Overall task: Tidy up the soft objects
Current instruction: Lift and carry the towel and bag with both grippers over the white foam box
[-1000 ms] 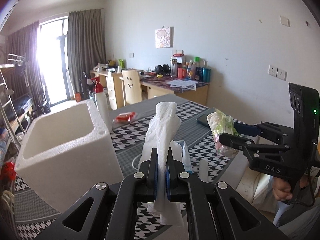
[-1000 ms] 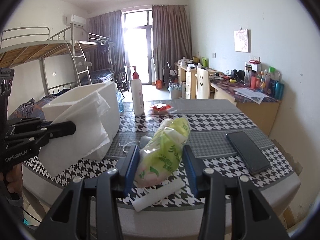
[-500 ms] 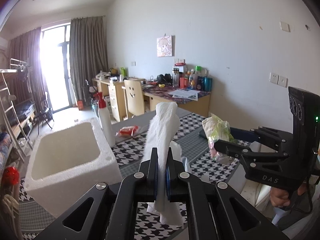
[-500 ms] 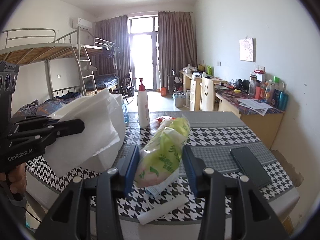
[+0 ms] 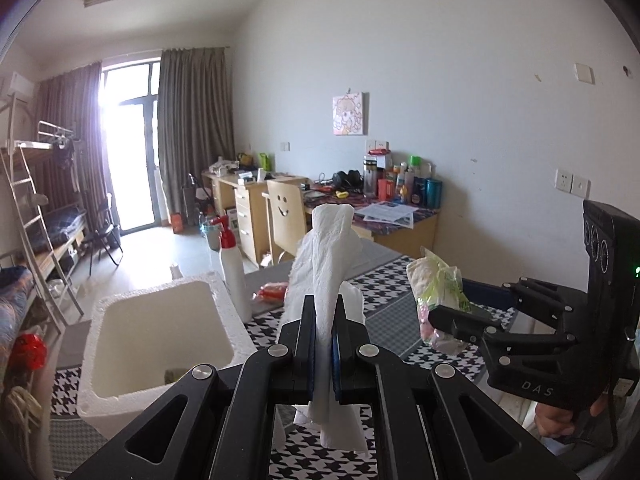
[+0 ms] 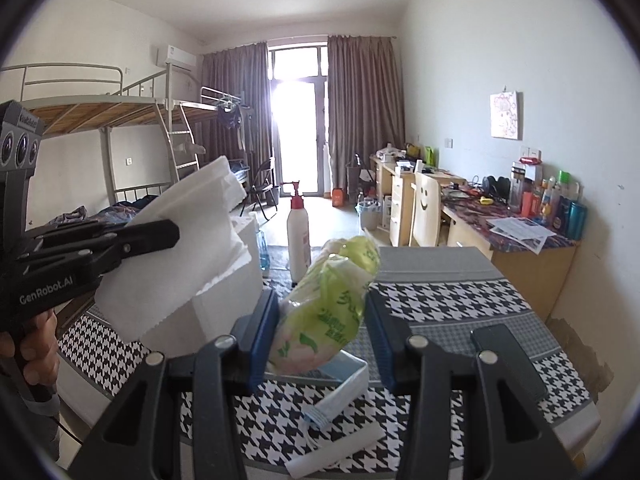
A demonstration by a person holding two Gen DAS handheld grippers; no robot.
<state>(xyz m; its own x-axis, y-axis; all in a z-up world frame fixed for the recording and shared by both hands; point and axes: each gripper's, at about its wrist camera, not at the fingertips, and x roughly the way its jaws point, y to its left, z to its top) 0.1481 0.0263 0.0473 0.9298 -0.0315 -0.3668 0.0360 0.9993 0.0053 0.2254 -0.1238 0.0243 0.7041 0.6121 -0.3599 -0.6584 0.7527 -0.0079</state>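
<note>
Clamping crumpled white tissue [image 5: 326,280], the left claw [image 5: 324,344] hangs beside the open foam box [image 5: 120,344]; only the right view shows a phone [image 6: 508,354] on the houndstooth tabletop [image 6: 452,304], below the right claw [image 6: 320,336] gripping a glossy green tissue pack [image 6: 328,304].

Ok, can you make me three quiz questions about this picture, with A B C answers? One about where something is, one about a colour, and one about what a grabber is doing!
1. Where is the black phone?
A. inside the foam box
B. flat on the checkered table
C. on the chair

2. What colour is the pump bottle cap?
A. red
B. blue
C. yellow

3. What is the left gripper doing?
A. hanging open
B. pinching the white paper towel
C. holding a bottle

Answers: 1 B, it lies flat on the table. 2 A, the pump top is red. 3 B, the towel is squeezed between its closed fingers.
</note>
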